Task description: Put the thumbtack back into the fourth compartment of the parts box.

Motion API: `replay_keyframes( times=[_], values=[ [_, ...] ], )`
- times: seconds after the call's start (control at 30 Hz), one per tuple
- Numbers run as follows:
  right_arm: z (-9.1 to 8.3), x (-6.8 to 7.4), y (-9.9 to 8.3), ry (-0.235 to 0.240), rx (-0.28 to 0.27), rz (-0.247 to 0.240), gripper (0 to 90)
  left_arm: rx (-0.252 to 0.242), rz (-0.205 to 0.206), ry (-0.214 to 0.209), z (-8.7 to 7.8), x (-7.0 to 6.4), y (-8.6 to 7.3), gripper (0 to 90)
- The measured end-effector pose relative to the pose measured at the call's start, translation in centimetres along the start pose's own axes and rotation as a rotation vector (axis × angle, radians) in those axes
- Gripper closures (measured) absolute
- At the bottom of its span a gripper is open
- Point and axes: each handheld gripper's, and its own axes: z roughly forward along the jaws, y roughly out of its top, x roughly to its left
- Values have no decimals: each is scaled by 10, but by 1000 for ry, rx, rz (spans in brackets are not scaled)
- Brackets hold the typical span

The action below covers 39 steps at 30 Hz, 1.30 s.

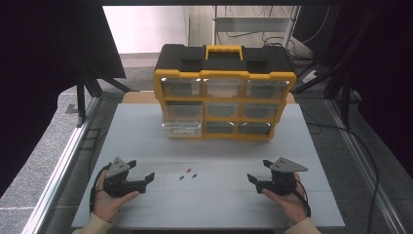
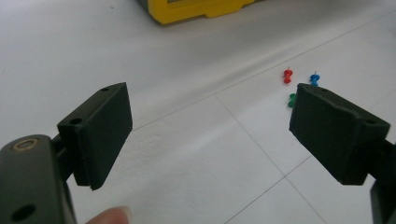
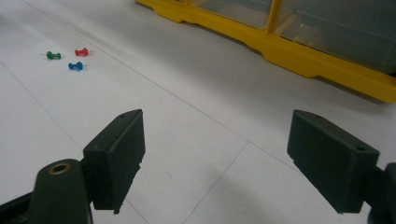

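- Two grippers sit at the near edge of the white table (image 1: pixel 146 131), one in each of the person's hands, and we take them from left to right.
- At about 8 o'clock in the high view we find the left gripper (image 1: pixel 144 177), held in the left hand (image 1: pixel 109 200). Its jaws stand wide apart with nothing between them, which the left gripper view (image 2: pixel 210 135) confirms; there a fingertip (image 2: pixel 112 216) shows at the bottom edge.
- Near the table's middle, just toward 6 o'clock, we see three pushpins lying close together between the two grippers: a red pushpin (image 1: pixel 188 170), a green pushpin (image 1: pixel 181 178) and a blue pushpin (image 1: pixel 194 175). None touches a gripper.
- In the left gripper view the red one (image 2: pixel 287 76) and the blue one (image 2: pixel 314 79) lie at about 2 o'clock, and the green one (image 2: pixel 292 100) is partly hidden behind the right-hand jaw.
- At 12 o'clock we see a yellow and black organiser (image 1: pixel 224 92) standing upright at the far side of the table, with clear drawers in three rows and a yellow handle on top.
- At about 4 o'clock in the high view is the right gripper (image 1: pixel 255 181), held in the right hand (image 1: pixel 290 202). We see its jaws spread wide and empty in the right gripper view (image 3: pixel 215 158), with the pushpins at 10 o'clock there and the organiser's yellow base (image 3: pixel 322 60) at 1 o'clock.
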Motion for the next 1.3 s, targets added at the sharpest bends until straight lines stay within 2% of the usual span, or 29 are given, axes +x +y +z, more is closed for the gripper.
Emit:
replay_keyframes(
  times=[0.17,0.4,0.7,0.8,0.87,0.9,0.97,1.07,1.13,1.23,1.27,1.3],
  values=[
    [-3,1,-1,-9,1,8,191,7,14,-31,7,-1,8,148],
    [-5,-1,-2,-18,4,13,193,57,53,-77,15,-8,19,147],
    [-3,-2,-3,-17,18,9,194,120,113,-103,24,-19,35,161],
    [-3,-2,-3,-18,20,9,194,187,151,-130,34,-25,44,164],
    [-2,-2,-3,-19,22,8,195,217,166,-138,39,-28,47,171],
    [-2,-2,-3,-19,22,8,195,217,166,-138,39,-28,47,173],
    [-1,-2,-2,-15,23,9,195,263,197,-149,47,-34,52,180],
    [0,-2,-2,-20,29,8,196,306,221,-166,55,-39,57,180],
    [0,-3,-2,-22,30,5,196,313,223,-168,57,-41,58,184],
    [0,-3,-2,-20,33,8,196,357,240,-169,65,-46,63,203],
    [0,-3,-3,-17,33,9,196,357,240,-169,65,-46,63,205],
    [1,-3,-3,-18,34,10,196,385,248,-182,69,-48,65,208]
  ],
)
